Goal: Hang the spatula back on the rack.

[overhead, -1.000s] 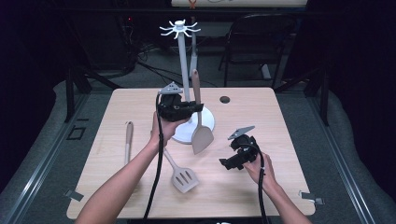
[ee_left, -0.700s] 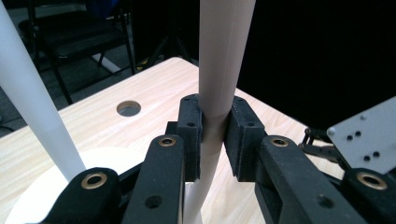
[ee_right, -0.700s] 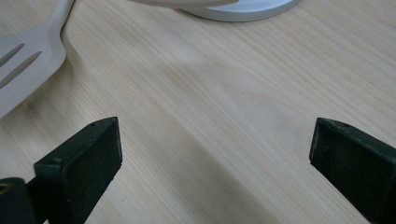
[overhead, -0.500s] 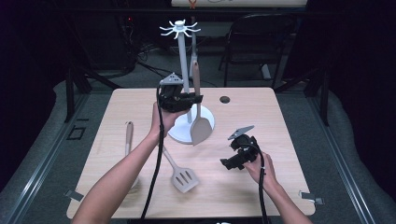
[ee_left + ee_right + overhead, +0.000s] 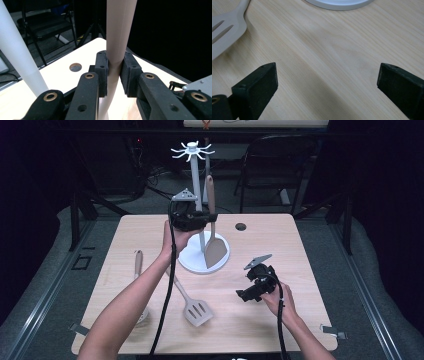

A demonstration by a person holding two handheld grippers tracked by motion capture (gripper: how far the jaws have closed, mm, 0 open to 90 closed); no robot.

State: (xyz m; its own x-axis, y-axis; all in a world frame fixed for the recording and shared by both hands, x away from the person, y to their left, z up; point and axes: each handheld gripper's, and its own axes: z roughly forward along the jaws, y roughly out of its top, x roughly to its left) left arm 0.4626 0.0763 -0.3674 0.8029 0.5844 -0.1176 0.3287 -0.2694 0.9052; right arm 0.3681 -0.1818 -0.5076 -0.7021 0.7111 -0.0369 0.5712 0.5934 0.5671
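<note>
While left gripper (image 5: pixel 209 219) clamps the spatula (image 5: pixel 214 245) handle | lift straight up beside stand (image 5: pixel 196 195), avoid swinging | right gripper (image 5: pixel 245 295) idle, jaws spread.

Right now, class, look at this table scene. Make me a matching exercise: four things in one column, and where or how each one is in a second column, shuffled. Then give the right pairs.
Things:
1. Turner
2. Slotted spatula
3. Right claw
4. Spoon

States:
A. Open, low over the bare table
B. Lying flat near the table's left edge
C. Held upright by the left claw, beside the rack
D. Lying flat between the two forearms

Pairs: 1-C, 2-D, 3-A, 4-B
</note>
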